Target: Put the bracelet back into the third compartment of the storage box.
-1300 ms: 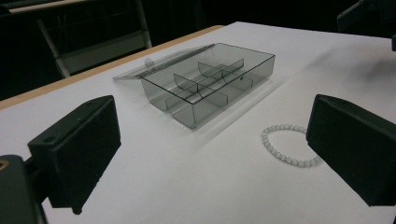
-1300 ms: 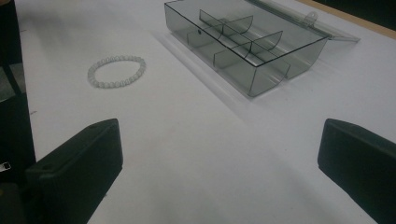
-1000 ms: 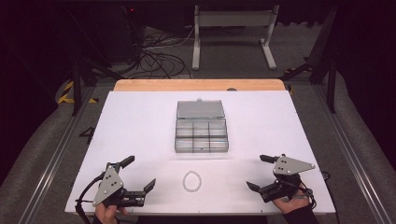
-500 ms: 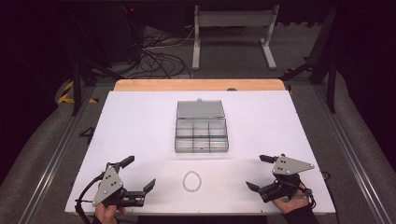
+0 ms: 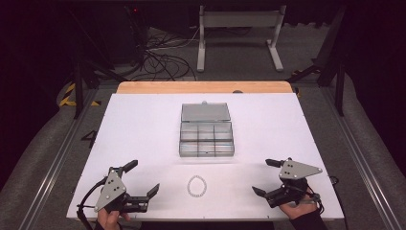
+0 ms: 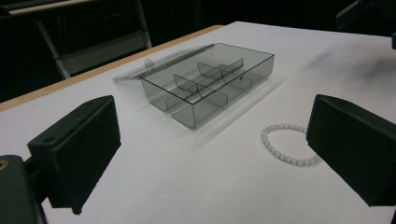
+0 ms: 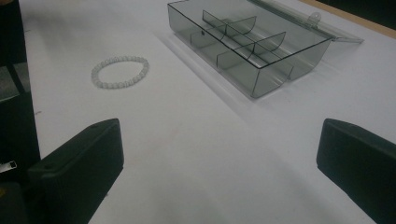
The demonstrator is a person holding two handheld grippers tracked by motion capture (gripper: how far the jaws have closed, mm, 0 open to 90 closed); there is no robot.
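Counter [image 5: 143,124], white top, wooden strip along the far edge. We hold both grippers low at the near edge, one at each corner.

Left gripper [image 5: 142,181]: jaws spread wide, nothing between them. Right gripper [image 5: 267,177]: jaws likewise spread, empty. Both aim inward toward the middle, which we read as a ready stance before a reach.

Bracelet [image 5: 197,186]: ring of pale beads, flat on the counter, near edge, between the two grippers and apart from both. In the left gripper view it lies just beside the right-hand jaw's line of sight [image 6: 286,143]; in the right gripper view it sits well ahead and to the left [image 7: 120,71].

Box [image 5: 206,139]: clear grey, divided into small compartments, all looking empty. Lid [image 5: 205,112] thrown back flat on the far side, so the compartments are open from above. Box stands mid-counter, beyond the bracelet, a strip of bare counter between them.

Our judgement: the open lid and the loose bracelet point to putting the bracelet into a compartment. Nothing lifted yet.

Room: wide bare counter on both sides of the box and around the bracelet; either gripper has a free path in. The bracelet is close to the near edge, so a sliding pinch should draw it inward, not toward us. Box walls and dividers are thin; come down from above.
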